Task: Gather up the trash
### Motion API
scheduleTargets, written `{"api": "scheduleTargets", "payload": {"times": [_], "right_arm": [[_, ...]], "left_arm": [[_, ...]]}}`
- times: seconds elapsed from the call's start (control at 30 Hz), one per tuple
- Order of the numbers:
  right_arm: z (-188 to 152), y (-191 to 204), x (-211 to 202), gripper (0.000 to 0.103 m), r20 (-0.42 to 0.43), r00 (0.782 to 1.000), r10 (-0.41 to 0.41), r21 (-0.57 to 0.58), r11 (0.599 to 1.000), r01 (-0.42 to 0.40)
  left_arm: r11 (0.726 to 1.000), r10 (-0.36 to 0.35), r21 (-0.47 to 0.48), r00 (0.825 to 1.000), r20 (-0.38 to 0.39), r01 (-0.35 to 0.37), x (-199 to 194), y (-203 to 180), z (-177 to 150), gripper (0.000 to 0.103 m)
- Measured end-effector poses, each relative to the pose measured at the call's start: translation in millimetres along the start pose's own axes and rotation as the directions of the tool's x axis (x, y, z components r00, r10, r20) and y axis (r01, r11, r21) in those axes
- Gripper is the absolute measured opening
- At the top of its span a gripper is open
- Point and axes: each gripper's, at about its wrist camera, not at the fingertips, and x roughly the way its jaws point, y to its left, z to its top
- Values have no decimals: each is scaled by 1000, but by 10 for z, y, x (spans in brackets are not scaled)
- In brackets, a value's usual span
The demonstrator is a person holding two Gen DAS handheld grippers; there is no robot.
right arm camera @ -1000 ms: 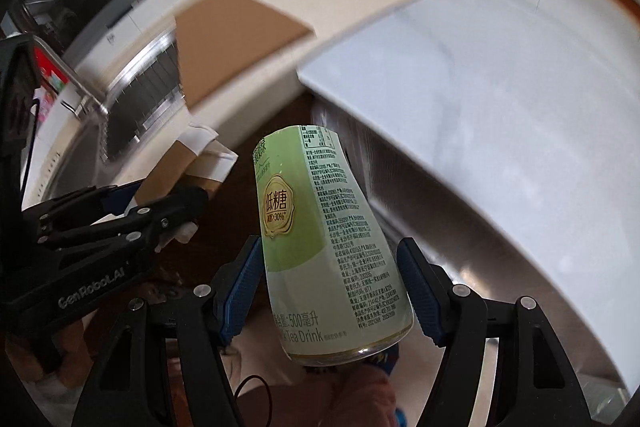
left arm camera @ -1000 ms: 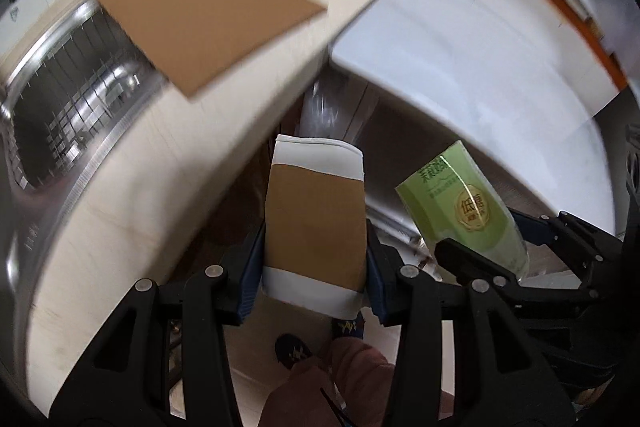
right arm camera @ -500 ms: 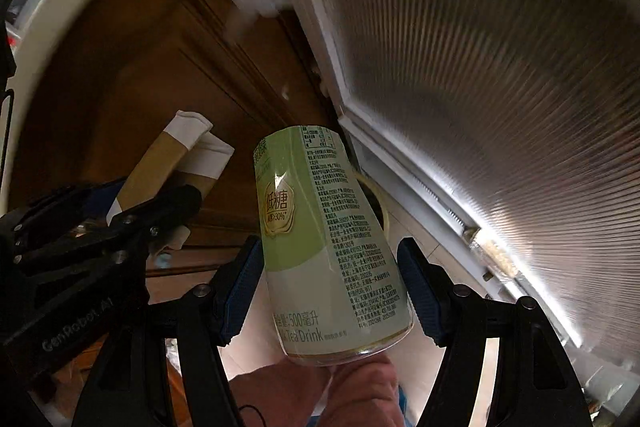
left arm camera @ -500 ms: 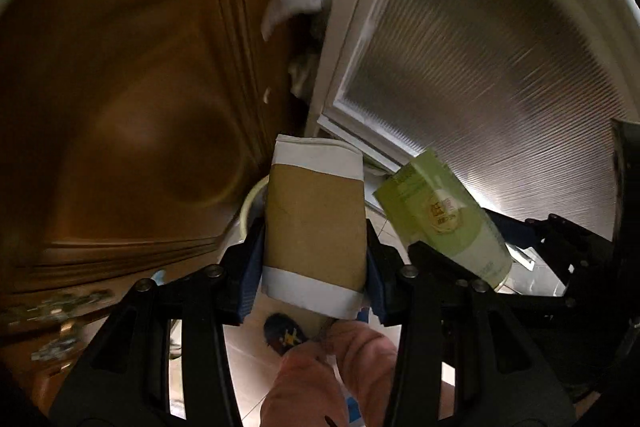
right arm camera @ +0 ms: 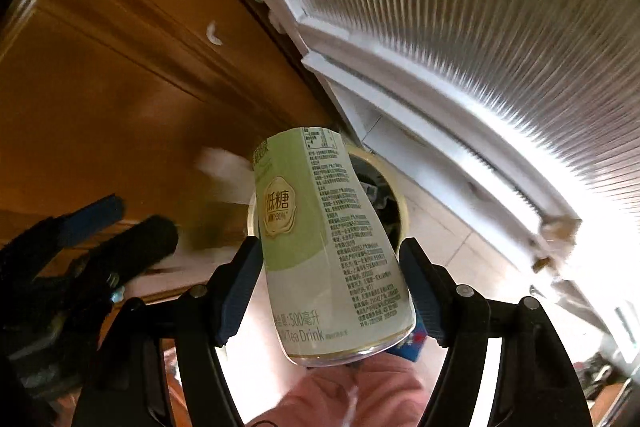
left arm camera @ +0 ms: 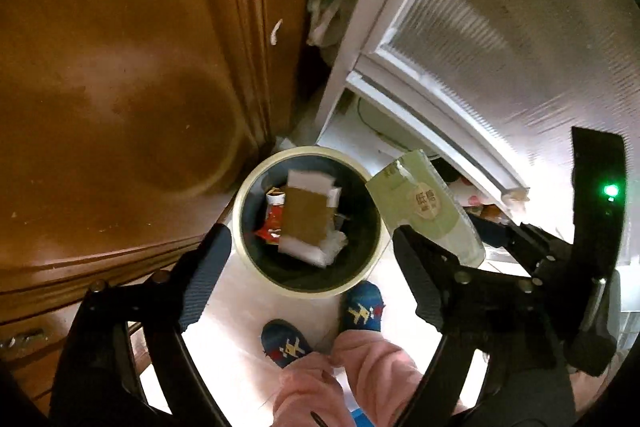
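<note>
A round trash bin with a cream rim (left arm camera: pixel 240 211) stands on the floor, red wrappers inside it. The brown-and-white paper cup (left arm camera: pixel 306 219) is loose in the bin, directly below my left gripper (left arm camera: pixel 310 233). Its jaws are opening wide and no pad touches the cup. A pale green tea can (right arm camera: pixel 320 247) sits tilted between the pads of my right gripper (right arm camera: pixel 329 243), above the bin's rim (right arm camera: pixel 402 211). Those jaws are starting to open, though both pads still touch the can's sides. The can (left arm camera: pixel 424 207) also shows in the left wrist view, right of the bin.
A brown wooden cabinet door (left arm camera: pixel 120 87) rises left of the bin, and a white-framed ribbed glass door (left arm camera: pixel 500 27) rises to its right. A crumpled bag (left arm camera: pixel 324 11) fills the corner between them. A person's feet in blue socks (left arm camera: pixel 360 307) stand beside the bin.
Both grippers dropped from counter height to just over the bin. The left jaws opened and the paper cup fell into the bin. The can stayed in the right gripper.
</note>
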Motion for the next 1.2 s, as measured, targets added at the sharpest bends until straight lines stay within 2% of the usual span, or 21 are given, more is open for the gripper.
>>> {"api": "scheduleTargets", "payload": {"times": [0.13, 0.27, 0.43, 0.67, 0.87, 1.2], "right_arm": [[-12, -107, 75, 73, -11, 1000, 21, 24, 1000, -21], [-26, -88, 57, 80, 2, 999, 54, 4, 999, -54], [27, 31, 61, 80, 4, 999, 37, -24, 999, -37], [-47, 157, -281, 81, 23, 1000, 10, -11, 1000, -10], [-97, 290, -904, 81, 39, 999, -16, 14, 1000, 16], [-169, 601, -2351, 80, 133, 990, -46, -14, 999, 48]], "left_arm": [[999, 38, 12, 999, -3, -38, 24, 6, 25, 84], [998, 57, 31, 998, -9, -57, -57, -5, 23, 85], [996, 65, 57, 998, 7, -65, -188, -31, -9, 86], [995, 58, 74, 998, 24, -60, -535, -68, -6, 86], [993, 46, 105, 998, 49, -51, -1081, -154, 35, 86], [984, 10, 178, 995, 101, -28, -2251, -383, 109, 86]]}}
